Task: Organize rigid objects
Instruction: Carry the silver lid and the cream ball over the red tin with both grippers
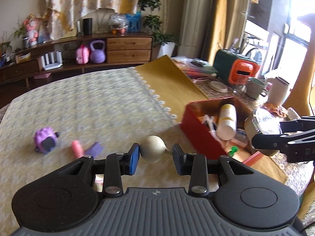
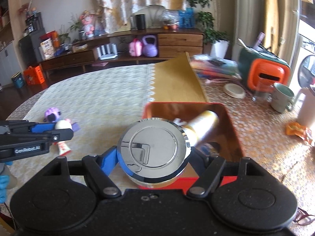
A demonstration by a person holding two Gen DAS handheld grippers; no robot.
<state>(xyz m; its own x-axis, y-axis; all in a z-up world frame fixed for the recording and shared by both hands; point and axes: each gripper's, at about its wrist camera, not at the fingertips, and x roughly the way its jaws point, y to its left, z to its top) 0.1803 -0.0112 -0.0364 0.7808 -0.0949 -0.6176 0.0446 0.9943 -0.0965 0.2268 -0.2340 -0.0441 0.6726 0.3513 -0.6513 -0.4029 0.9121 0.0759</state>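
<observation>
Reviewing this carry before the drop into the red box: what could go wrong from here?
1. The round cream object sits between the left gripper pads by its curved sides; it might slip out.
2. The chrome round disc in the right gripper is wide; the red box already holds a white bottle, so it may land tilted.

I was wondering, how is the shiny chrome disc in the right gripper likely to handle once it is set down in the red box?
The chrome disc looks rigid and mirror-smooth, so it may slip between the pads of the right gripper. Being round, it would probably roll if set on its edge, but sit steady laid flat. The red box already holds a bottle, so it could land tilted.
</observation>
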